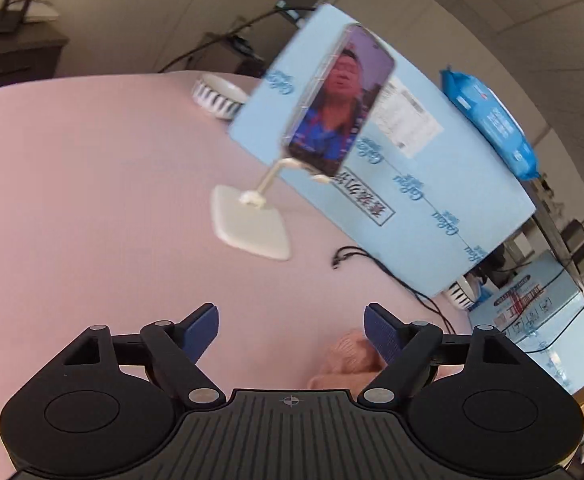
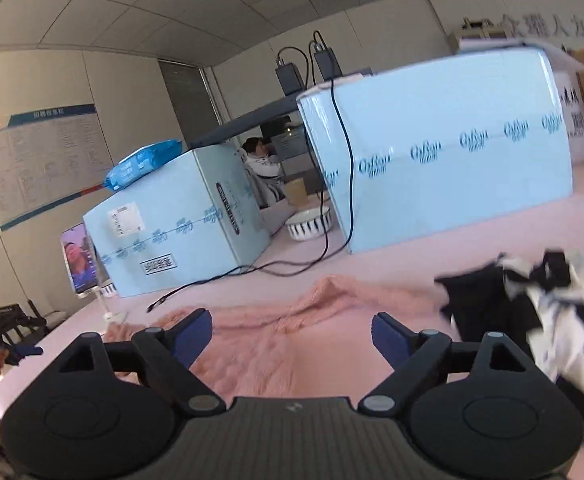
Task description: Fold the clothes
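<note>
A fuzzy pink garment (image 2: pixel 276 332) lies spread on the pink tabletop (image 2: pixel 492 232) in the right wrist view. My right gripper (image 2: pixel 292 330) hovers over it, open, with nothing pinched between its blue pads. In the left wrist view my left gripper (image 1: pixel 291 320) is open above the bare pink tabletop (image 1: pixel 92 200); a bunched corner of the pink garment (image 1: pixel 348 356) shows beside and partly behind its right finger, not gripped. A black and white pile of clothes (image 2: pixel 532 320) lies to the right of the pink garment.
Two light blue cartons (image 2: pixel 180 224) (image 2: pixel 452 152) stand at the back, with a blue wipes pack (image 2: pixel 144 164) on one. A phone on a white stand (image 1: pixel 332 100), a striped bowl (image 2: pixel 310 222) and black cables (image 2: pixel 252 268) are on the table. Someone sits beyond the cartons.
</note>
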The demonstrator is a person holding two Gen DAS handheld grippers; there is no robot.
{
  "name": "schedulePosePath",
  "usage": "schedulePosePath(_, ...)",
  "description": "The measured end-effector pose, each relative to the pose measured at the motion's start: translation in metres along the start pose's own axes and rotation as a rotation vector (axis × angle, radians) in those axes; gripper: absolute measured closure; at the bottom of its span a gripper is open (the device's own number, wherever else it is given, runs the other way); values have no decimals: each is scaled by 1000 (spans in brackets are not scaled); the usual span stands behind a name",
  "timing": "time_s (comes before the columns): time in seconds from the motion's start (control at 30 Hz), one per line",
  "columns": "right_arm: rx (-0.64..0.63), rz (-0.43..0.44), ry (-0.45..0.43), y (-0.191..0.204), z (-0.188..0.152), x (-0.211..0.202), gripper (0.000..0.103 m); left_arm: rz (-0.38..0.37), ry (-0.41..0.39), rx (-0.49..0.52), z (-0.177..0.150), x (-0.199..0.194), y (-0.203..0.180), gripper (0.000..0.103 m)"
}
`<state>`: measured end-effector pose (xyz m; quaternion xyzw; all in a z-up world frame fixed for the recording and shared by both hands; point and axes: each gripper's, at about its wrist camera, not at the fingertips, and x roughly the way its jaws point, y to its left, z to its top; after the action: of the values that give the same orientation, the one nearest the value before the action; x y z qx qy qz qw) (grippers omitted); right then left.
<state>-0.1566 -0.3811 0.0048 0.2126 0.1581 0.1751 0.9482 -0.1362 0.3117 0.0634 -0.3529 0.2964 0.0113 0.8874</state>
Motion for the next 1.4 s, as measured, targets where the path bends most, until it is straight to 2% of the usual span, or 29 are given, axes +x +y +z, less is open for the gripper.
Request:
schedulePosePath(0.07, 159, 33, 47, -13, -15, -7, 21, -100, 137, -9, -25, -9, 6, 21)
schedulePosePath(0.13, 250, 17, 132, -19, -24, 4, 21, -114, 213, -6, -47, -6, -5, 21)
schedulePosePath(0.23, 120, -140, 200, 8, -32, 31, 18, -93, 300, 85, -81, 17, -42, 20)
schedulePosePath(0.27, 47, -181, 217, 23, -35, 42, 17, -109, 337, 127, -91, 29, -56, 14)
schedulePosePath(0.3, 35, -170, 216, 28, -36, 53, 17, -119, 333, 178, -98, 35, -67, 6)
schedulePosePath(0.33, 41, -147, 211, 31, -36, 64, 17, -116, 306, 244, -104, 41, -81, 6)
schedulePosePath(0.37, 47, -152, 188, 32, -36, 72, 25, -104, 293, 298, -109, 52, -95, 7)
schedulePosePath(0.4, 50, -178, 162, 31, -42, 72, 58, -110, 278, 297, -110, 60, -101, 11)
schedulePosePath(0.43, 80, -202, 152, 28, -43, 76, 80, -119, 262, 290, -111, 67, -105, 22)
schedulePosePath(0.47, 147, -197, 151, 21, -42, 79, 92, -124, 273, 241, -110, 75, -105, 65)
schedulePosePath(0.5, 201, -179, 149, 14, -43, 80, 92, -128, 286, 186, -109, 83, -104, 81)
schedulePosePath(0.53, 249, -160, 146, 9, -43, 81, 92, -167, 330, 105, -108, 91, -100, 82)
schedulePosePath(0.6, 239, -185, 92, 8, -39, 69, 93, -209, 360, 100, -107, 95, -101, 86)
schedulePosePath(0.67, 143, -256, -16, 16, -28, 54, 93, -159, 306, 235, -101, 83, -118, 86)
schedulePosePath(0.73, 22, -313, -149, 29, -14, 33, 93, -125, 251, 306, -89, 69, -132, 86)
schedulePosePath(0.8, -48, -297, -221, 38, -2, 20, 93, -125, 192, 344, -71, 55, -145, 85)
schedulePosePath(0.87, -78, -311, -249, 43, 5, 20, 93, -132, 154, 317, -50, 48, -152, 84)
schedulePosePath(0.93, -104, -367, -257, 42, 9, 33, 92, -145, 121, 243, -32, 61, -145, 69)
schedulePosePath(0.97, -134, -428, -217, 38, 12, 51, 87, -116, 124, 229, -25, 74, -139, 51)
schedulePosePath(1.0, -149, -472, -142, 32, 14, 66, 83, -77, 141, 222, -21, 85, -134, 40)
schedulePosePath(1.03, -157, -507, -60, 27, 15, 80, 82, 5, 199, 199, -17, 101, -127, 40)
schedulePosePath(1.07, -156, -490, -28, 24, 14, 80, 82, 59, 289, 159, -15, 111, -114, 40)
schedulePosePath(1.1, -151, -458, -10, 21, 14, 76, 78, 49, 314, 142, -15, 111, -107, 40)
schedulePosePath(1.13, -153, -423, -35, 20, 12, 68, 70, -9, 321, 125, -16, 102, -96, 38)
schedulePosePath(1.2, -167, -369, -164, 20, 10, 28, 26, -96, 297, 140, -18, 69, -73, 23)
schedulePosePath(1.23, -176, -356, -201, 21, 9, 14, 23, -101, 288, 148, -19, 61, -68, 21)
schedulePosePath(1.3, -217, -256, -225, 25, 8, -17, 23, -91, 275, 218, -28, 34, -56, 20)
schedulePosePath(1.33, -225, -201, -210, 26, 7, -25, 22, -100, 277, 250, -32, 29, -54, 19)
schedulePosePath(1.4, -221, 1, -118, 31, -1, -27, 17, -142, 302, 347, -44, 23, -51, 17)
